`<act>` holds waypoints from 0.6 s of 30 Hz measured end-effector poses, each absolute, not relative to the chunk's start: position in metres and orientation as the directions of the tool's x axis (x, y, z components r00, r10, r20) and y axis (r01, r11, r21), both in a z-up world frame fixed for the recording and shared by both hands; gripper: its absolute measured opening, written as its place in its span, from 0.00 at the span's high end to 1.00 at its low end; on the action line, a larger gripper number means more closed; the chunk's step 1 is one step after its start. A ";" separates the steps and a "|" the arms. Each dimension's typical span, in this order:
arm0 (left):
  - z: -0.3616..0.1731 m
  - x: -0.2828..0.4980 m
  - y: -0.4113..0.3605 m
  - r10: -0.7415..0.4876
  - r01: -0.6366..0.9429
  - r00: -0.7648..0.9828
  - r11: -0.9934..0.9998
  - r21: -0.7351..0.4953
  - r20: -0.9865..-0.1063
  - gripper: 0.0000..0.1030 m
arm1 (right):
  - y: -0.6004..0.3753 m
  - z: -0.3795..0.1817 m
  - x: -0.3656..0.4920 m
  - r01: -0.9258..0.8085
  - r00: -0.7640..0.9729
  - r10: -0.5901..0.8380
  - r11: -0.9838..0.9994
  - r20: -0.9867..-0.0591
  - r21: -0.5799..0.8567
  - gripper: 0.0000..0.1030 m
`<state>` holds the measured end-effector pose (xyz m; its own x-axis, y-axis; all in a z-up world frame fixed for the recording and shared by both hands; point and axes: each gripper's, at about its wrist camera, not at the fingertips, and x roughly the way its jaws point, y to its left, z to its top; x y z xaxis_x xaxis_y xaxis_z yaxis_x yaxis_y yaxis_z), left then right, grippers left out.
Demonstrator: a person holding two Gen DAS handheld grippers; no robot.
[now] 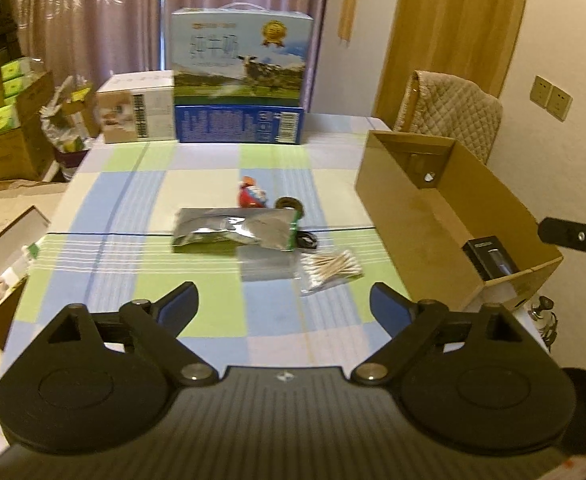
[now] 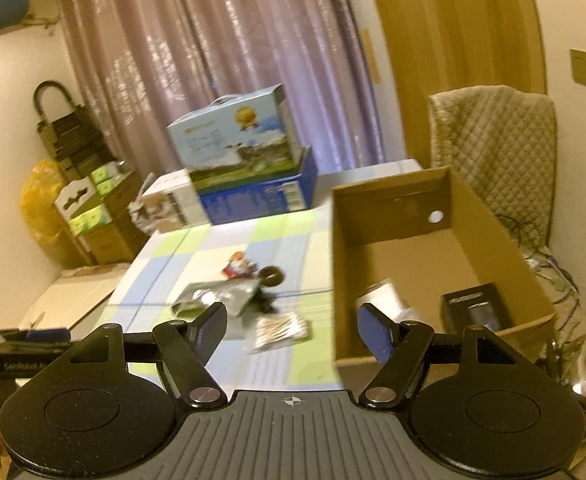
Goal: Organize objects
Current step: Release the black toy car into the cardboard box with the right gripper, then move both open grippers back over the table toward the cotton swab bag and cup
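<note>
On the checked tablecloth lie a silver foil pouch (image 1: pixel 233 232), a red figurine (image 1: pixel 252 196), a brown ring (image 1: pixel 289 204), a clear bag (image 1: pixel 267 266) and a packet of cotton swabs (image 1: pixel 331 270). My left gripper (image 1: pixel 283 292) hovers open over the table's near edge, short of the swabs, with nothing between its fingers. To the right stands an open cardboard box (image 1: pixel 405 216) with a small black box (image 1: pixel 491 258) inside. My right gripper (image 2: pixel 292 312) is open and empty at the box's (image 2: pixel 373 216) near left corner; the black box (image 2: pixel 475 306) and a white item (image 2: pixel 385 294) lie inside.
A milk carton (image 1: pixel 241 60) sits on a blue box (image 1: pixel 239 124) beside a white box (image 1: pixel 137 114) at the table's far end. A chair with a quilted cover (image 1: pixel 449 108) stands behind the cardboard box. An open carton (image 1: pixel 1 272) and stacked boxes are on the floor at left.
</note>
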<state>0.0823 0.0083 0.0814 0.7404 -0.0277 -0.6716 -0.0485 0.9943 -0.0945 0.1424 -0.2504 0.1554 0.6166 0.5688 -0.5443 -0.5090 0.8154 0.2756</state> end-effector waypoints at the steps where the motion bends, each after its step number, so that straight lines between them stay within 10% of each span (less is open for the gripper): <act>1: 0.082 0.078 0.013 -0.018 -0.056 0.742 0.994 -0.090 -0.670 0.10 | -0.245 0.154 0.139 -0.519 0.608 0.573 0.811 -0.549 0.271 0.32; 18: 0.070 0.054 0.059 0.026 -0.126 0.734 0.987 -0.099 -0.678 0.04 | -0.201 0.133 0.113 -0.579 0.557 0.594 0.779 -0.580 0.240 0.32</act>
<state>0.0540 0.0585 0.0699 0.7344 0.0258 -0.6782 -0.1262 0.9871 -0.0990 0.1132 -0.2009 0.1333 0.5575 0.5936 -0.5804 -0.5793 0.7789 0.2402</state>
